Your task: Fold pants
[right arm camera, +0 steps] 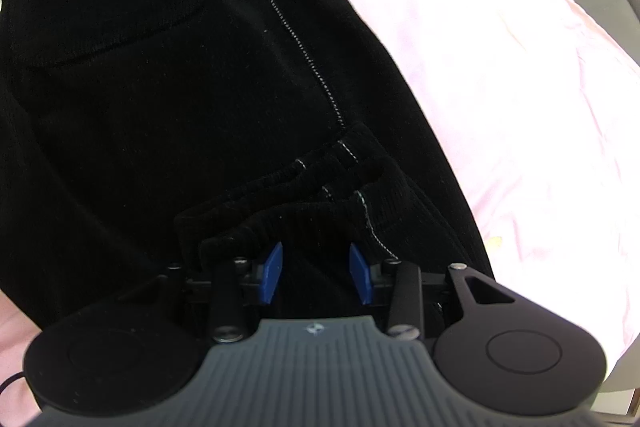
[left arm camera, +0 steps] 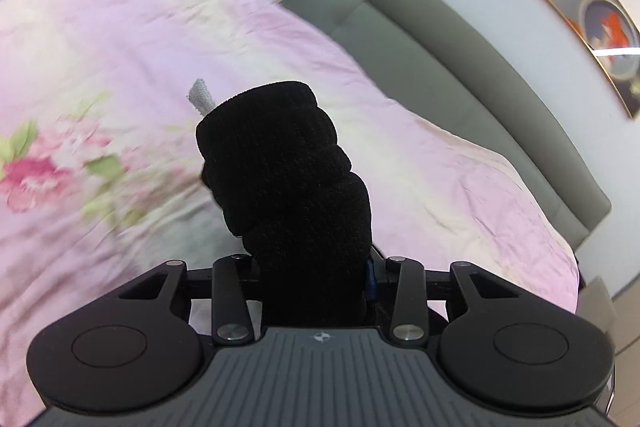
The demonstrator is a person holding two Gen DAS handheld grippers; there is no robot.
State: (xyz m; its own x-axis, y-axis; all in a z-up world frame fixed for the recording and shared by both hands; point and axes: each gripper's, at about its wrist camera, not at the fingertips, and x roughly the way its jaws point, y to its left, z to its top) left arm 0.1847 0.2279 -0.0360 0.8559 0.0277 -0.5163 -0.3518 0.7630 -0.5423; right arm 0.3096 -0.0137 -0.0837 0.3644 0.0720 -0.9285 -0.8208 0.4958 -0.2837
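Nearest to us in the left wrist view, the left gripper (left arm camera: 312,227) has a thick bunch of the black pants (left arm camera: 288,163) standing up between its arms. Its fingertips are buried in the cloth, so we cannot tell whether they pinch it or only bracket it. A white drawstring tip (left arm camera: 199,95) pokes out at the upper left of the bunch. Behind it lies the pink floral bedspread (left arm camera: 120,67), with a grey headboard (left arm camera: 440,39) at the upper right.

In the right wrist view, the right gripper (right arm camera: 316,267) has its blue pads (right arm camera: 273,273) set apart, with the gathered waistband (right arm camera: 288,203) packed between them; we judge it clamped on that band. Most of the garment spreads flat across the left and centre of that frame, and a white-stitched side seam (right arm camera: 296,39) runs diagonally down it.

We see two risks. If the left fingers are loose, the bunch could slide out as it is carried and the fold would land crooked. Pulling the two ends unevenly could also twist the legs.

Only the left view shows the room and the drawstring. Only the right shows the spread fabric and the pads.
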